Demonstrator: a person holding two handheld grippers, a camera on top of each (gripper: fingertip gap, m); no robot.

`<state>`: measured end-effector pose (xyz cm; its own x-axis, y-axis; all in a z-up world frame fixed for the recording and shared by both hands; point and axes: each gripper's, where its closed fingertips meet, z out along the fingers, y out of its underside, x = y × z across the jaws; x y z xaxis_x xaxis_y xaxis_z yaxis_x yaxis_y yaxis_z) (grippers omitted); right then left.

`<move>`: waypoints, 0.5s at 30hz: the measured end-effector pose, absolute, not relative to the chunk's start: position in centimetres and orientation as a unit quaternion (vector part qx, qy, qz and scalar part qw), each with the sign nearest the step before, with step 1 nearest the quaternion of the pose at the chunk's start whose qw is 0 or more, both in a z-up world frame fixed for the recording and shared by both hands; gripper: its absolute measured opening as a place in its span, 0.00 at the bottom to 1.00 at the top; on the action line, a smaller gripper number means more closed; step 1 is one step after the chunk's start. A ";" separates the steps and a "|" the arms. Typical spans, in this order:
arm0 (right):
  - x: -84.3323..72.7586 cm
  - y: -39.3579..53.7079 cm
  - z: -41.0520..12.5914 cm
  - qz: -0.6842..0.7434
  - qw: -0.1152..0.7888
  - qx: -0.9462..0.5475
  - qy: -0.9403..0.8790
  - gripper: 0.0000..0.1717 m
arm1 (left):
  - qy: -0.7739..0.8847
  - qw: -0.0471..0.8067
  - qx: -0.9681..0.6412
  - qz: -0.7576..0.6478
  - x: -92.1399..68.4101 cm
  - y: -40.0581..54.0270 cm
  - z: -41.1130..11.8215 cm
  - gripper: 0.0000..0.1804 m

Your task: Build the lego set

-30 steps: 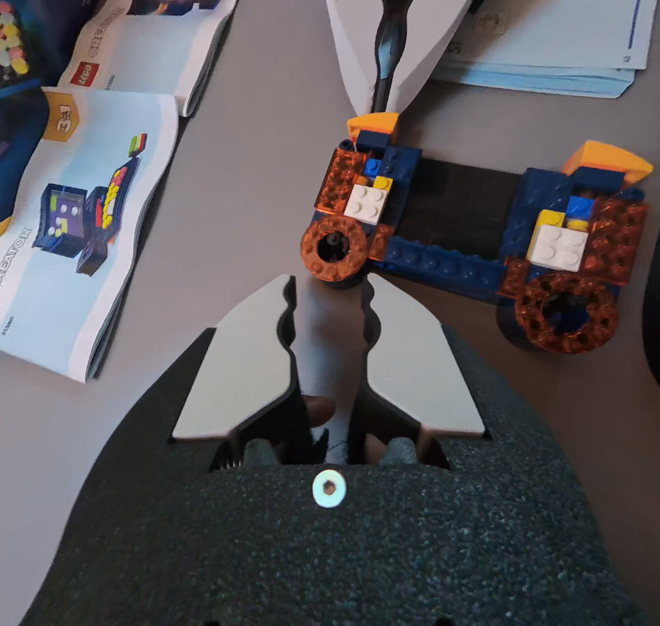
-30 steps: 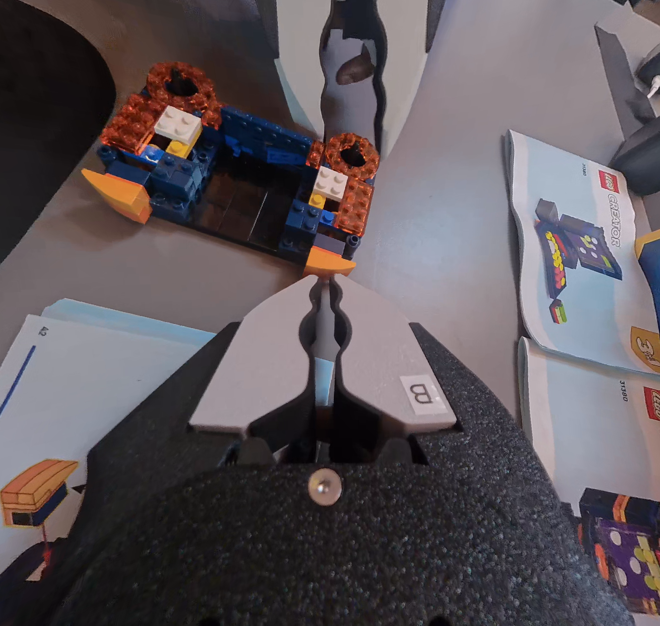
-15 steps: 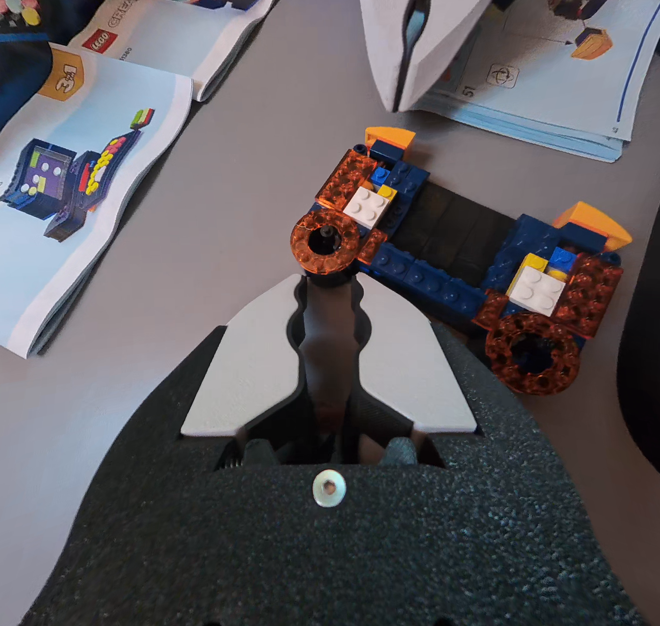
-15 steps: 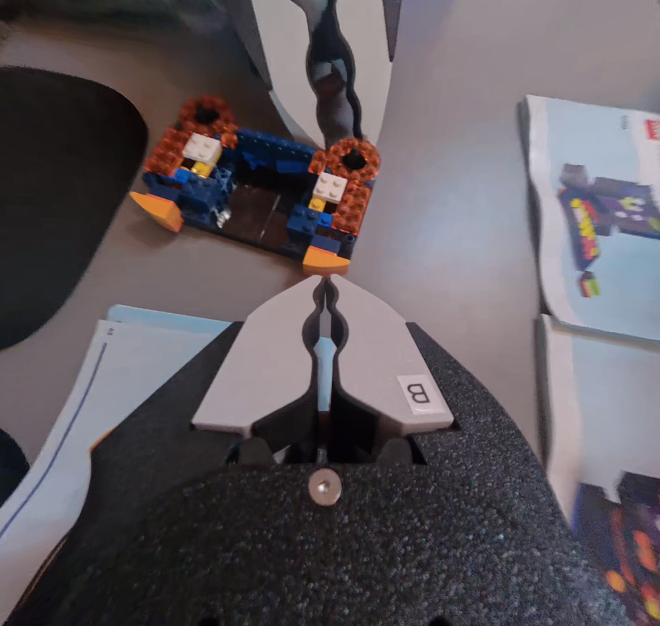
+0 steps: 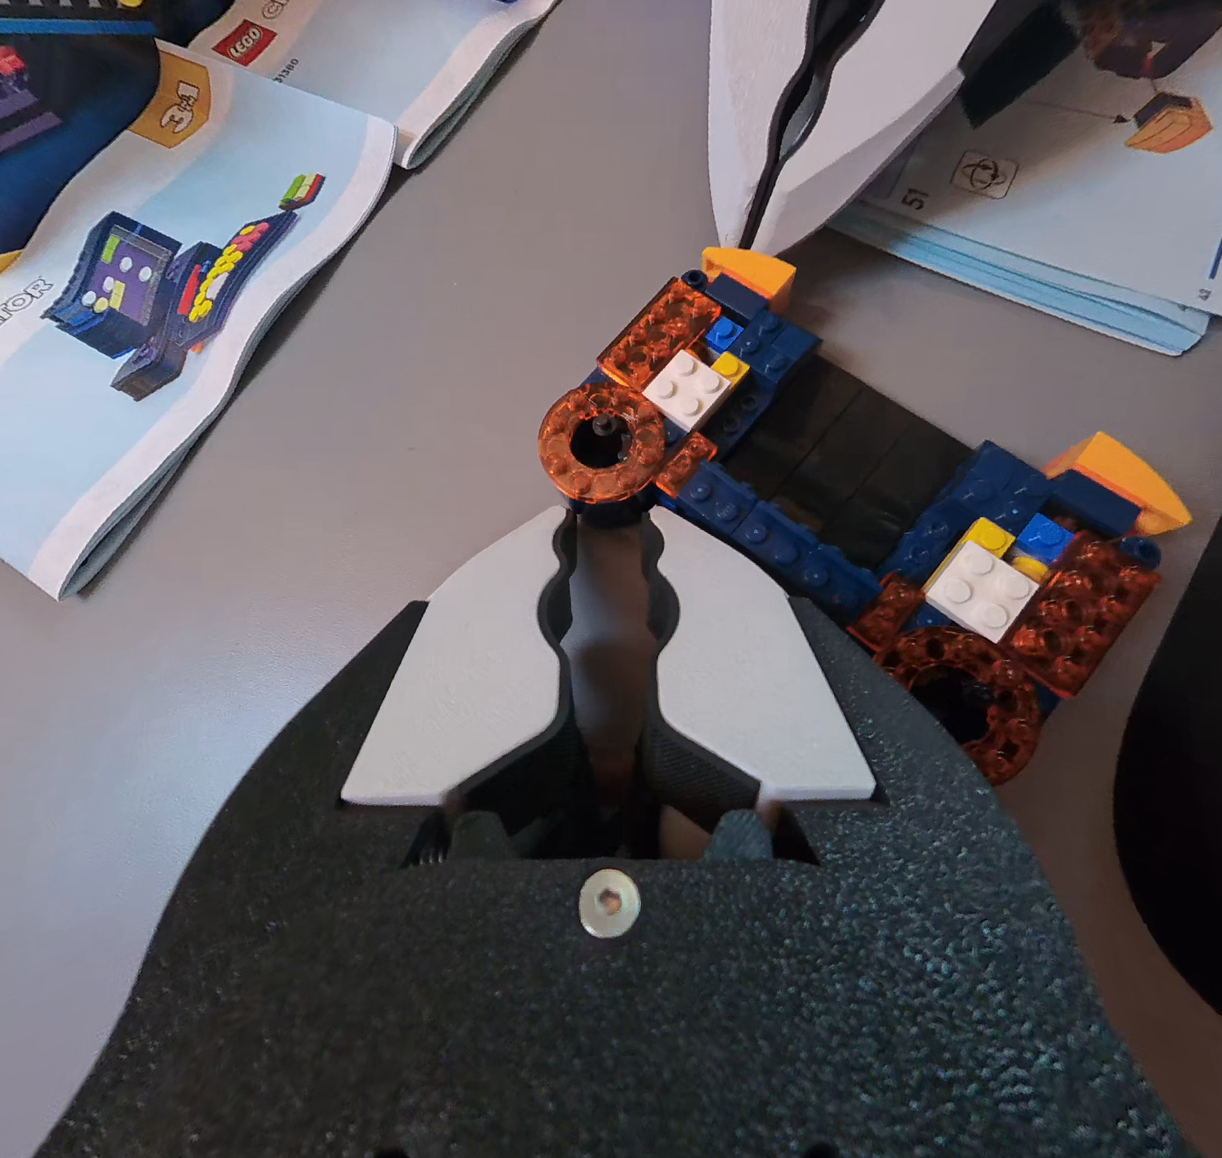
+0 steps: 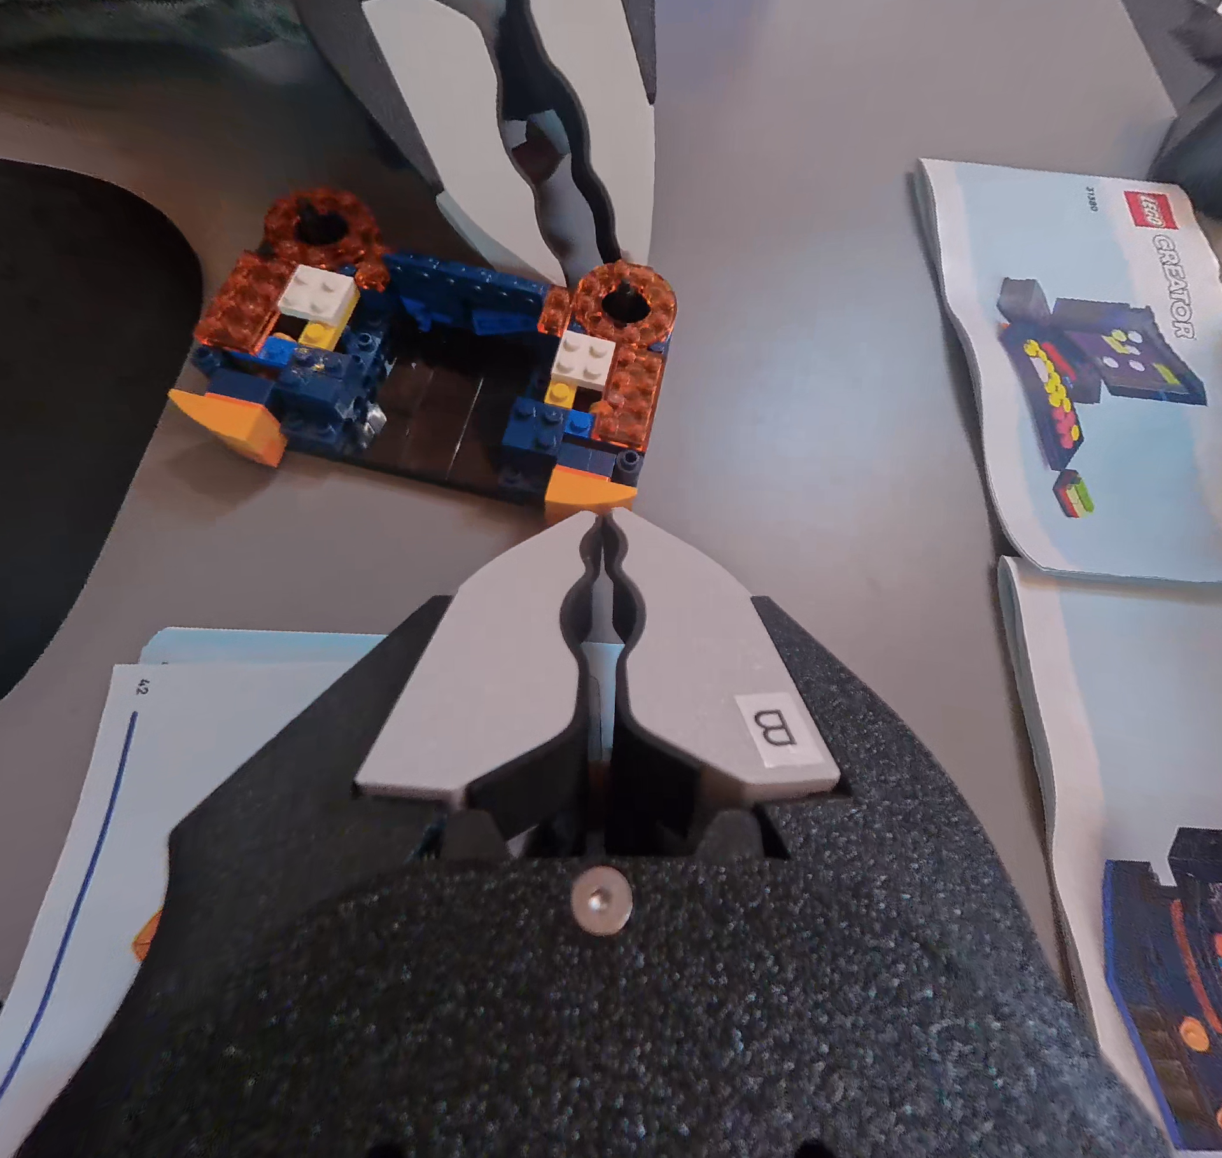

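Brick model (image 5: 826, 458), between both tools' tips

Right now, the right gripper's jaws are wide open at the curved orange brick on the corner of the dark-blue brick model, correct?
Not quite. The right gripper is at the curved orange brick on the corner of the dark-blue brick model, but its jaws are closed, tips together with nothing between them. The right wrist view shows this.

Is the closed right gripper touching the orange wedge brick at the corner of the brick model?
Cannot tell. In the right wrist view the right gripper tips meet the orange wedge brick edge, without clear contact or gap.
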<state>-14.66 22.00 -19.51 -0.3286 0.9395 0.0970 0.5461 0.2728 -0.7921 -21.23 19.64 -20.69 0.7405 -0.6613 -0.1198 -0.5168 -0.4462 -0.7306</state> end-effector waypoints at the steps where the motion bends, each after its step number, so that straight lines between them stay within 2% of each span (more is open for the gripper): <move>1: -14.7 22.0 -19.7 0.333 0.291 -0.501 -0.744 0.00 | 0.348 0.395 -0.846 -0.092 -21.2 19.6 -20.7 0.09; 11: -14.0 21.3 -19.8 0.332 0.267 -0.486 -0.763 0.00 | 0.335 0.388 -0.851 -0.111 -21.3 19.6 -20.8 0.12; 15: -14.2 21.1 -19.9 0.331 0.270 -0.486 -0.763 0.00 | 0.342 0.387 -0.849 -0.112 -21.0 19.4 -20.8 0.09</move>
<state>-14.16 21.14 -19.85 -0.3814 0.9199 0.0911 0.5623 0.3091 -0.7670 -20.96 19.42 -20.76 0.7406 -0.6679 -0.0739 -0.4942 -0.4669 -0.7334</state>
